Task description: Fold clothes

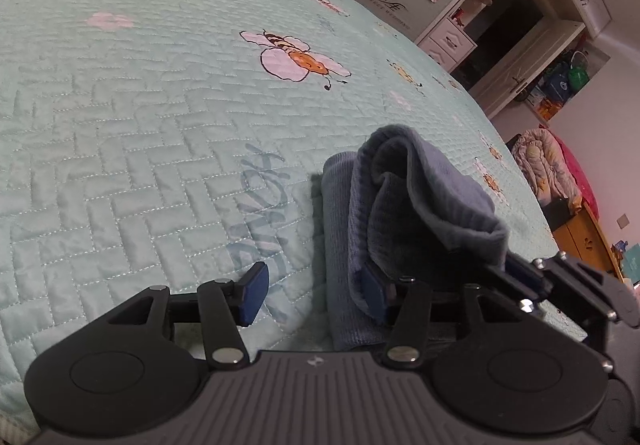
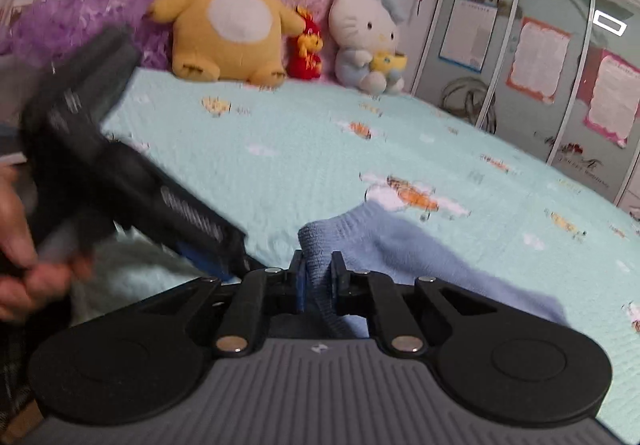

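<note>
Blue sock held over the quilted bed

From the left wrist we see our left tool (image 1: 314,295) spread wide, gripping nothing, its right pad against the crumpled blue-grey knitted sock (image 1: 404,201) lying on the mint-green quilted bedspread with bee prints (image 1: 140,105). From the right wrist we see our right tool (image 2: 318,277) pinched tight on the sock's ribbed cuff (image 2: 320,241); the left tool and a hand (image 2: 16,241) appear blurred at left.

1. Soft, even indoor light; the mint-green quilted bedspread (image 1: 132,133) looks bright, without glare
2. The folded blue knit garment (image 1: 404,213) throws a faint shadow to its left
3. The right wrist view is motion-blurred, worst on the black handheld left gripper (image 2: 100,181)
4. Fisheye bends the edges, corners darken
</note>
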Demonstrator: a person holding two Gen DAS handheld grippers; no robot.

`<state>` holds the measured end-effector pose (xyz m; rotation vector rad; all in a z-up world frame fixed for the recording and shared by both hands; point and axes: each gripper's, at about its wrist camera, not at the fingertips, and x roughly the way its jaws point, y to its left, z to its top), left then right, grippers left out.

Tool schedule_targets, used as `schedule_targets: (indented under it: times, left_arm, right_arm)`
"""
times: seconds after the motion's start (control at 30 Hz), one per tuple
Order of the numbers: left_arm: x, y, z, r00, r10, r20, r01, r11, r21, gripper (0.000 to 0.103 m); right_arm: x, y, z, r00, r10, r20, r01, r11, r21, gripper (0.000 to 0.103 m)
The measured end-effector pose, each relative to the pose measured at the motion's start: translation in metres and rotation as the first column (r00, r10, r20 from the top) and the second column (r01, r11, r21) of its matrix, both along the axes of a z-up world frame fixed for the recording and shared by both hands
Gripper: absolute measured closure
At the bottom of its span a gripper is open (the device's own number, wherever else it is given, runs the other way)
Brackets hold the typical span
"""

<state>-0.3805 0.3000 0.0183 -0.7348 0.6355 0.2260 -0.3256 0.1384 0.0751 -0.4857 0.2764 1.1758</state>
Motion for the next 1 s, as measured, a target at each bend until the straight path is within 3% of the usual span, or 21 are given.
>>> schedule_targets:
  times: [0.13,0.23,0.37,0.6,0.63,0.7,0.77,0.8,0.87,0.97,1.0]
  left_arm:
    - [0.000,0.003,-0.004,1.000,-0.006,-0.005,0.006,1.000,-0.017,0.050]
    - [-0.003,0.006,-0.003,1.000,0.007,-0.010,-0.008,1.000,-0.026,0.052]
    - [-0.017,0.003,0.027,0.990,0.138,0.032,-0.141,0.986,0.093,0.054]
    - [0.053,-0.033,0.051,0.991,-0.096,0.090,0.082,0.985,0.149,0.048]
    - [0.063,-0.034,0.048,0.991,-0.108,0.082,0.096,0.985,0.140,0.050]
    - [0.075,-0.027,0.027,0.997,-0.069,0.042,0.065,0.993,0.096,0.072]
    - [0.075,-0.027,0.026,0.997,-0.073,0.022,0.069,0.986,0.149,0.085]
    - [0.074,-0.025,0.025,0.997,-0.077,0.012,0.073,0.983,0.170,0.094]
    - [0.071,-0.019,0.022,0.997,-0.076,0.004,0.074,0.981,0.178,0.098]
    - [0.068,-0.023,0.024,0.997,-0.077,-0.006,0.076,0.974,0.215,0.098]
    - [0.070,-0.030,0.024,0.997,-0.078,-0.015,0.079,0.963,0.257,0.098]
  right_arm:
    - [-0.006,0.012,-0.022,0.999,0.027,0.022,-0.025,0.997,-0.076,0.092]
    - [-0.010,0.012,-0.040,0.996,0.045,0.082,-0.039,0.997,-0.069,0.092]
    - [-0.015,0.009,-0.048,0.989,0.044,0.143,-0.038,0.998,-0.049,0.090]
    - [-0.035,0.014,-0.068,0.946,0.033,0.323,-0.010,0.997,-0.071,0.089]
    - [-0.036,0.015,-0.069,0.940,0.031,0.340,-0.007,0.997,-0.072,0.089]
    - [-0.037,0.013,-0.071,0.936,0.027,0.350,-0.002,0.997,-0.071,0.089]
    - [-0.029,0.006,-0.065,0.954,0.022,0.298,-0.006,0.998,-0.056,0.089]
    - [-0.020,-0.001,-0.059,0.974,0.022,0.225,-0.013,0.999,-0.038,0.089]
    - [-0.001,-0.021,-0.042,0.998,0.038,0.046,-0.039,0.999,0.022,0.085]
    - [0.038,-0.073,-0.013,0.980,0.051,-0.192,-0.010,0.977,0.211,0.075]
    - [0.059,-0.090,-0.008,0.968,0.010,-0.250,0.051,0.970,0.238,0.064]
